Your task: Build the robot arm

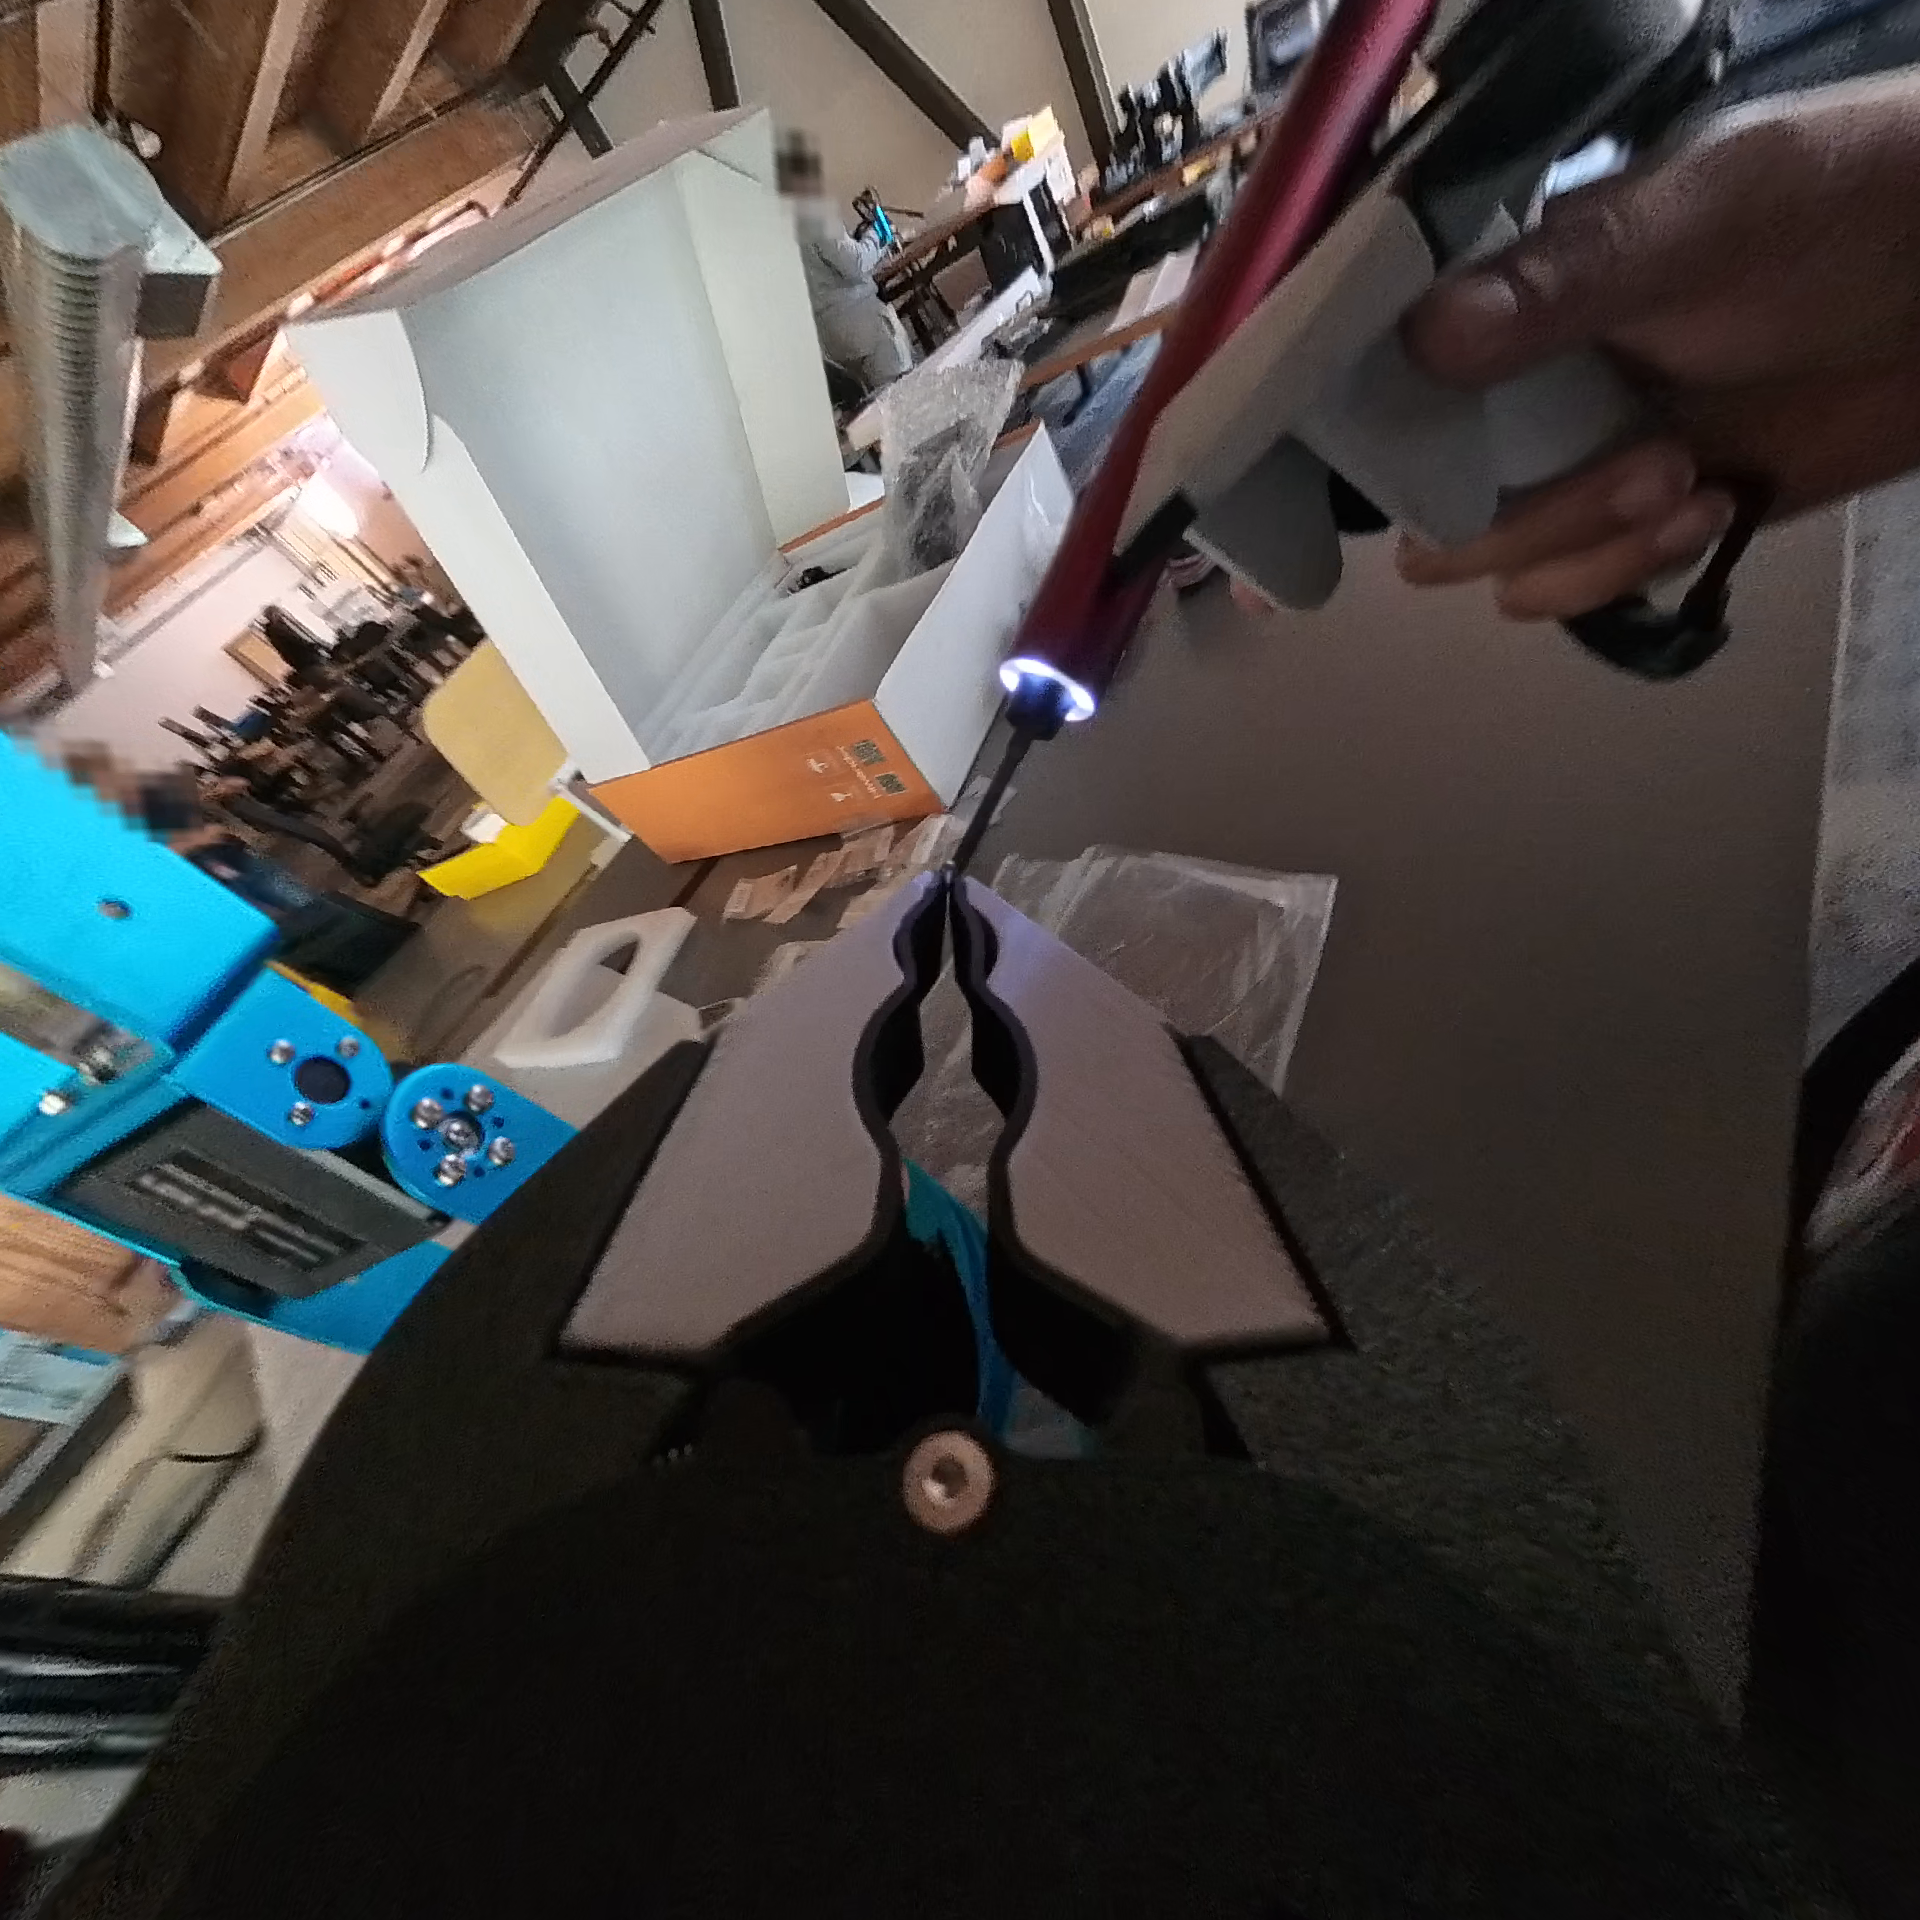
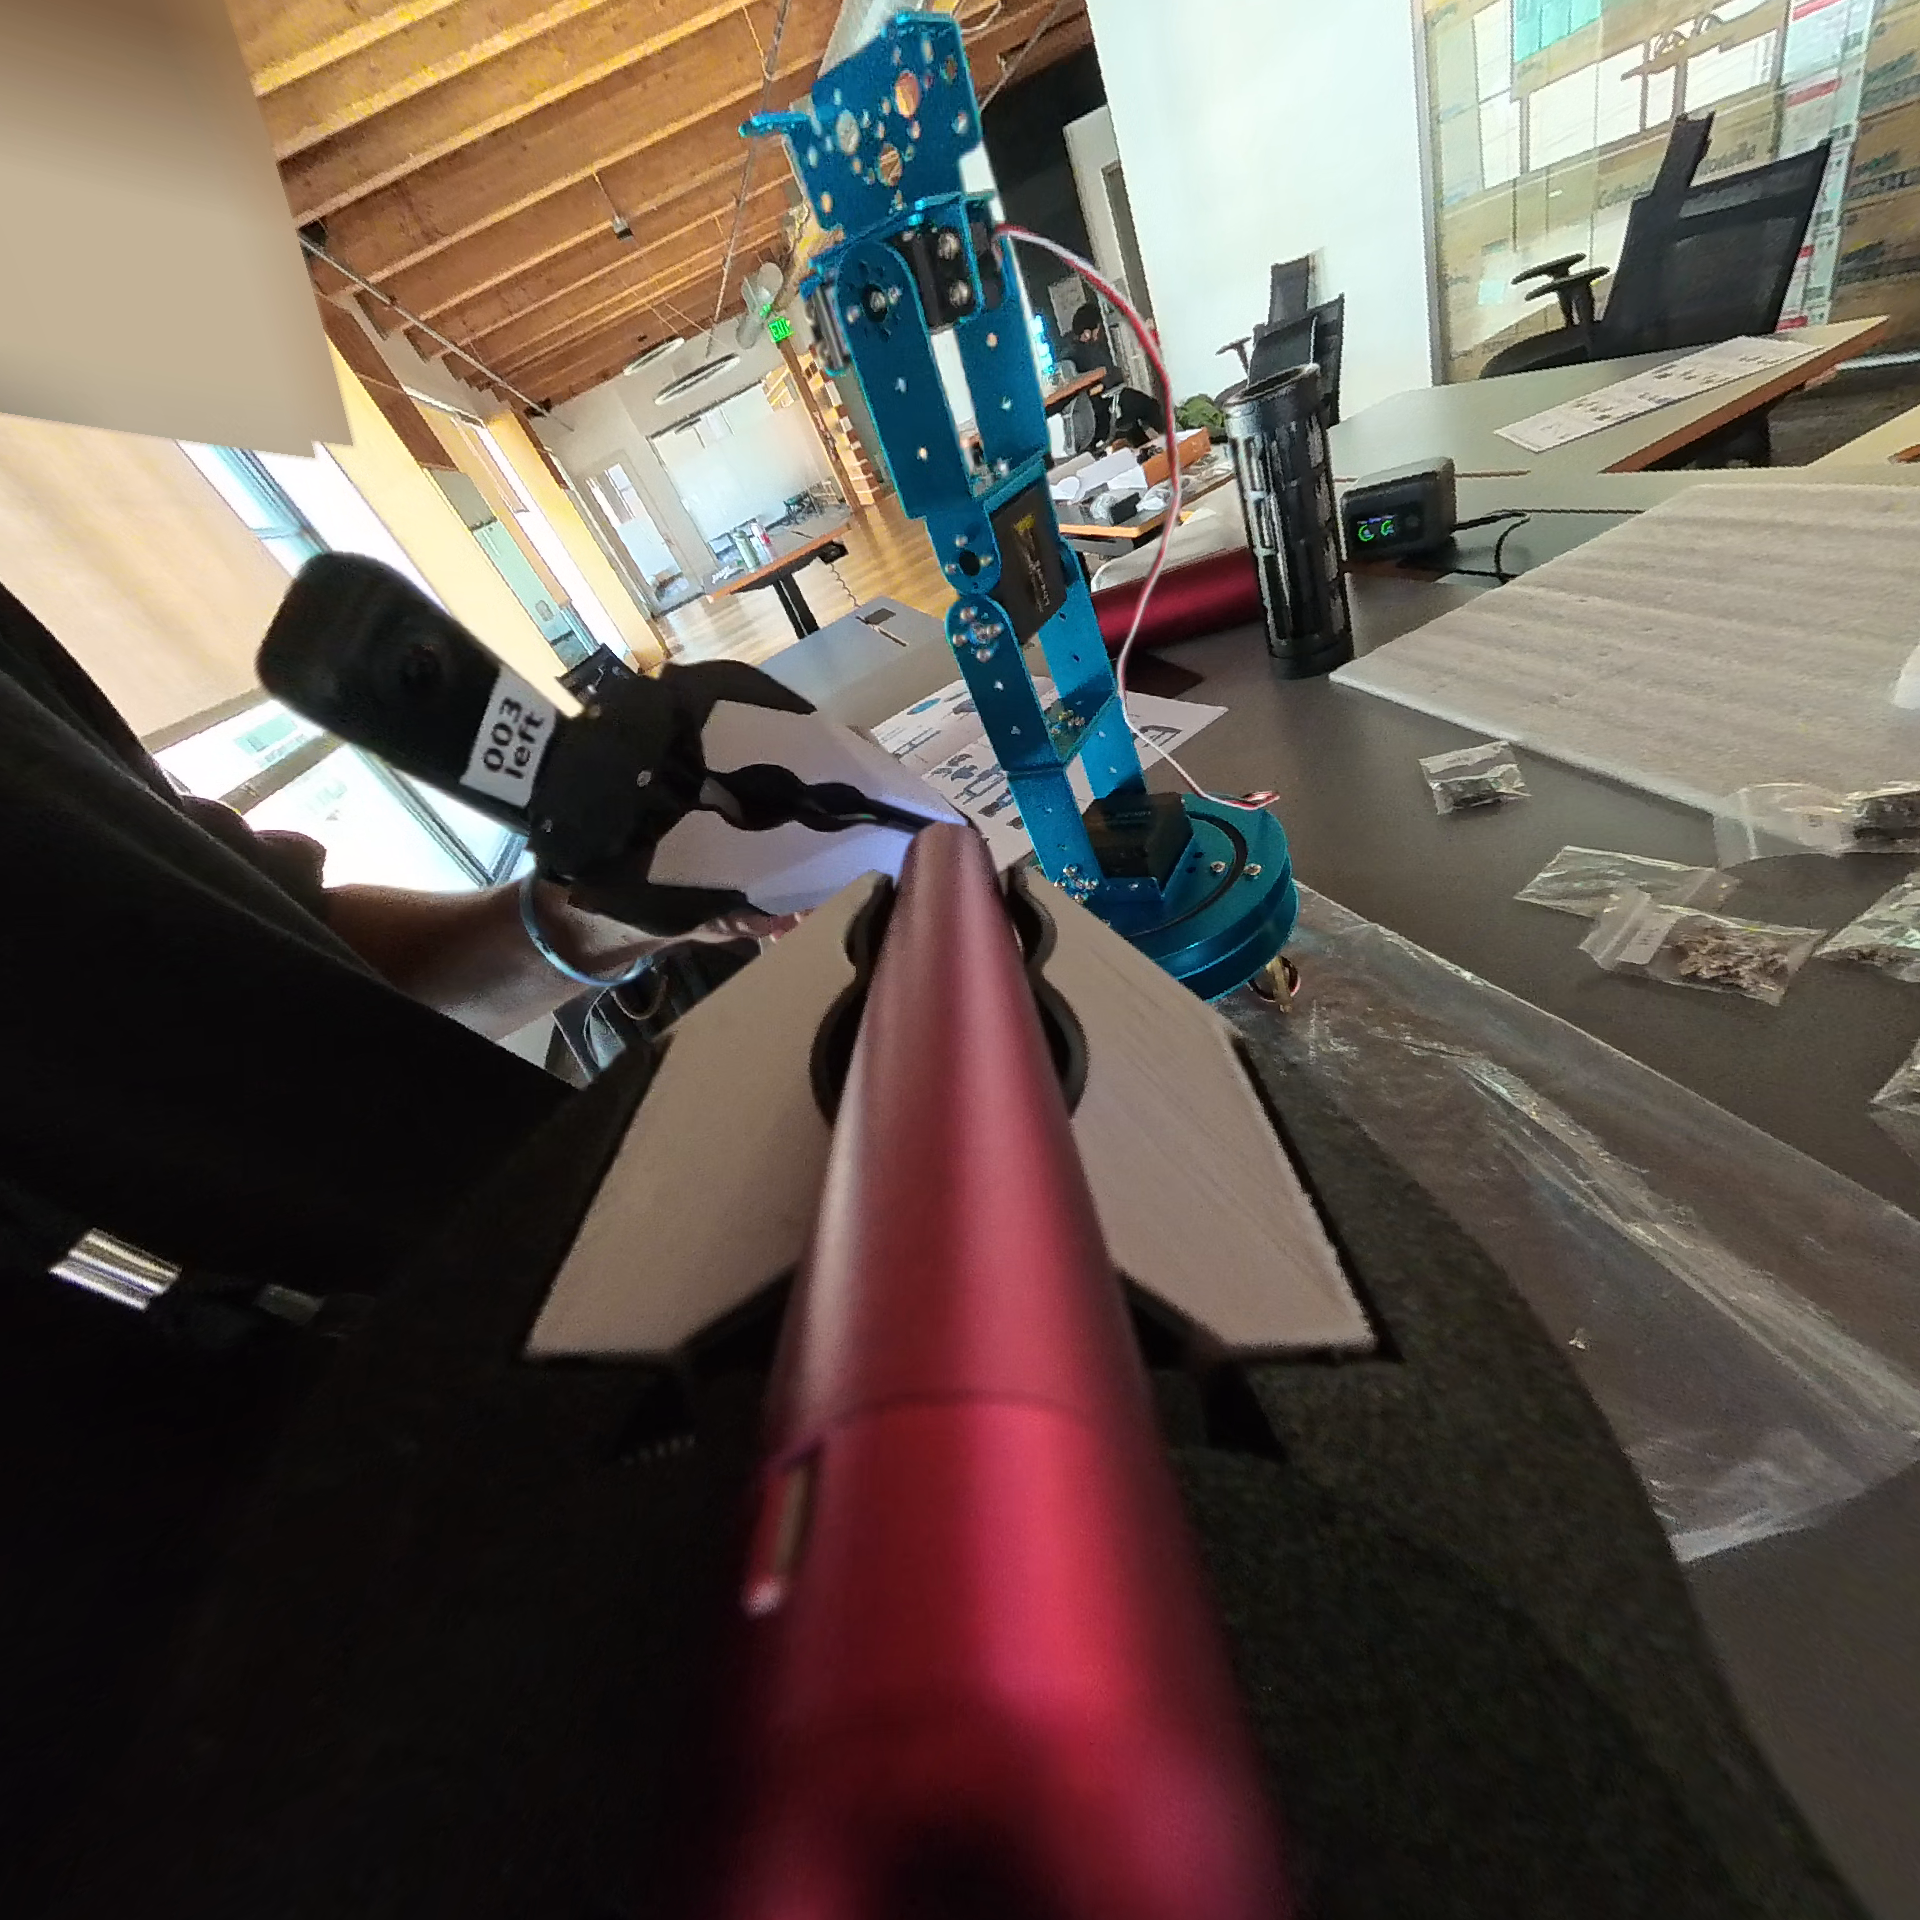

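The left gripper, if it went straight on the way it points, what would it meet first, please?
The left gripper, shut, would likely meet the thin black bit of the red electric screwdriver held by the right gripper; the bit's tip sits right at its fingertips.

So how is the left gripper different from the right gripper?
The left gripper has its tips pinched shut at the thin bit of the red screwdriver. The right gripper clamps that screwdriver's fat body, so its jaws sit wider apart. Both have black fingers with pale faces.

Daylit interior; blown-out windows (image 2: 312, 769) at left. Foreground gripper bodies underexposed, near black. Red screwdriver (image 2: 935, 1351) soft, out of focus near lens; lit ring at tip (image 1: 1047, 691) glaring white. Strong fisheye bending at edges; motion blur toward left edge.
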